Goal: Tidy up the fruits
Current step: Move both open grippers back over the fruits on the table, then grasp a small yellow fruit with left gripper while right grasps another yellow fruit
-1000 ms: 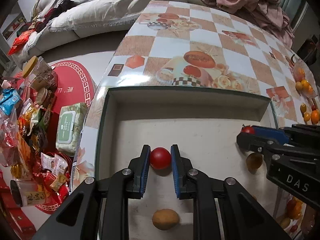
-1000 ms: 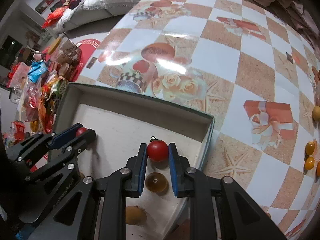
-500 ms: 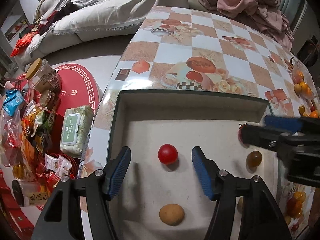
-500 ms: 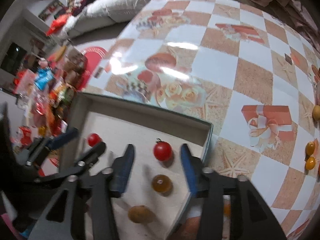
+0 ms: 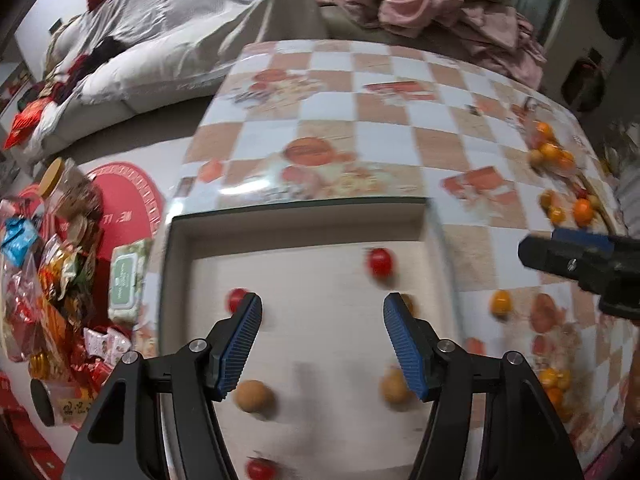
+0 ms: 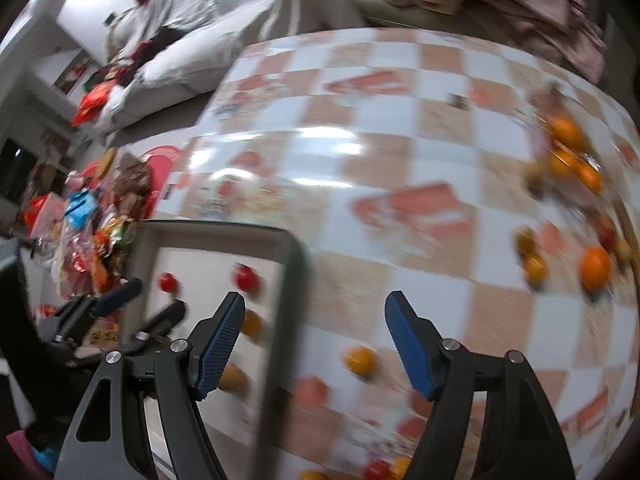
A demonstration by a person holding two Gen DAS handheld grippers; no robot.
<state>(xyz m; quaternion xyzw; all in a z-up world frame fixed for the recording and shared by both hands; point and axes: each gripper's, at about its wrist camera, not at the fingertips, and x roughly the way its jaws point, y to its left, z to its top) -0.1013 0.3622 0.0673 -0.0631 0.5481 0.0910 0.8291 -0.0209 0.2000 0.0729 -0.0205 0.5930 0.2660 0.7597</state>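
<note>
Left claw (image 5: 322, 340) open and empty above the tray (image 5: 304, 216); right claw (image 6: 316, 340) opening, empty, astride the tray's edge. Loose oranges (image 6: 594, 266) at three o'clock could roll off the desk (image 6: 360, 184) if nudged.

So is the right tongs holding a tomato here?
No. The right tongs are empty and opening; the red tomato lies in the tray.

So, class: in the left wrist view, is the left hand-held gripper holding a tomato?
No: the left hand-held gripper is open and empty; a tomato lies in the tray.

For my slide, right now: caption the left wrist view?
Open left gripper above white tray holding red tomatoes.
</note>
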